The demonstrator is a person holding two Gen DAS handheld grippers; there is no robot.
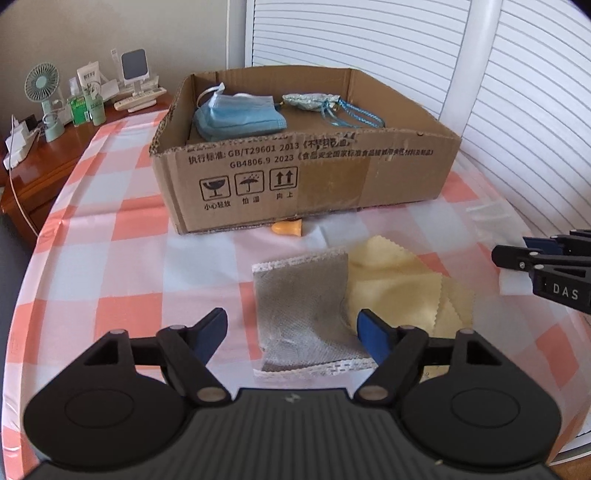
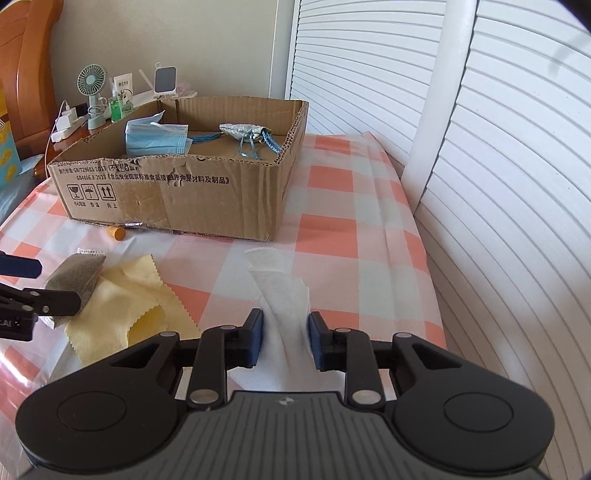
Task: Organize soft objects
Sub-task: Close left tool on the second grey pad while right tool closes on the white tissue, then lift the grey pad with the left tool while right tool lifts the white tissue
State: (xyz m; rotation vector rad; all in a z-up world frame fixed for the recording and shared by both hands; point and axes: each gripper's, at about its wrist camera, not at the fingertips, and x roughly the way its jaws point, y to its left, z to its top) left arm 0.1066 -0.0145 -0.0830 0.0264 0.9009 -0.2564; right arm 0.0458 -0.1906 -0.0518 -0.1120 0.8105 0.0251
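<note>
While we held both tools tilted down toward the table, our left gripper (image 1: pixel 291 334) sat low in the centre of the left wrist view with its jaws spread wide and nothing pinched; a grey mesh cloth (image 1: pixel 303 314) lay flat between and beyond its blue pads (image 1: pixel 373 338), untouched as far as we could see. Our right gripper (image 2: pixel 284 338) filled the bottom of the right wrist view, jaws drawn narrow and pressed against a white cloth (image 2: pixel 286 295) that rose between the pads. From the left wrist view that same tool showed only at the right edge, with a bit of the white fabric beneath it.

Beside the grey piece, and partly under it, lay a yellow cloth (image 1: pixel 406 284) with pinked edges. A small orange object (image 1: pixel 288 228) rested against the front foot of the cardboard box (image 1: pixel 303 177), which stood in the upper middle of both views and held blue face masks (image 1: pixel 236 118) and a pale drawstring pouch (image 1: pixel 306 101). Everything sat on a pink-and-white checked tablecloth (image 1: pixel 122 206). At the upper left we saw a wooden cabinet (image 1: pixel 44 166) carrying a small green fan (image 1: pixel 42 86) and bottles; white louvred doors (image 1: pixel 369 33) filled the upper right.
</note>
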